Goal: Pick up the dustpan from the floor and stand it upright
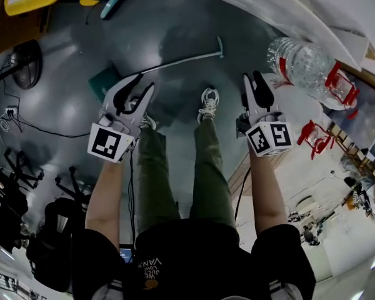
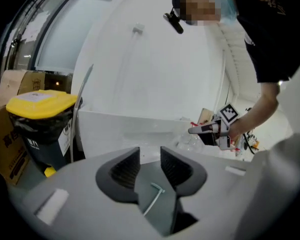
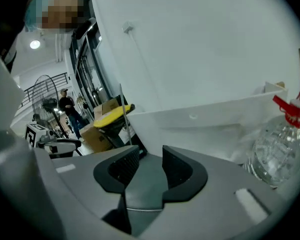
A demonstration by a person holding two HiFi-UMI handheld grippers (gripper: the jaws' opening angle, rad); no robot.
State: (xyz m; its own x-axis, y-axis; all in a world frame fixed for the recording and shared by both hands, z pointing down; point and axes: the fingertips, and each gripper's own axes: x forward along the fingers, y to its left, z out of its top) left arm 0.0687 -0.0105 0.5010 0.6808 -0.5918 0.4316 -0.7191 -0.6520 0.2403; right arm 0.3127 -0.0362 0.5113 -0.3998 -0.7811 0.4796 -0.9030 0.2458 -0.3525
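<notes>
While dustpan (image 1: 169,63) lies flat on floor (image 1: 69,108), pan end (image 1: 103,80) sits just beyond left claw (image 1: 145,83), long axis stretched right and far. Left claw judged nearer than right claw (image 1: 252,77). Both claws parted, nothing gripped.

A yellow-lidded bin (image 2: 40,115) stands on glossy grey floor (image 1: 62,99) — cardboard box (image 2: 7,134) just beside it, white wall (image 2: 155,69) on its other side.

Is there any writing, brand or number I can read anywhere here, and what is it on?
"VANS", upside down, on the person's black shirt; smaller print beside it unreadable.
Label on the yellow-lidded bin: too blurred.
Print on the cardboard box: too blurred.
</notes>
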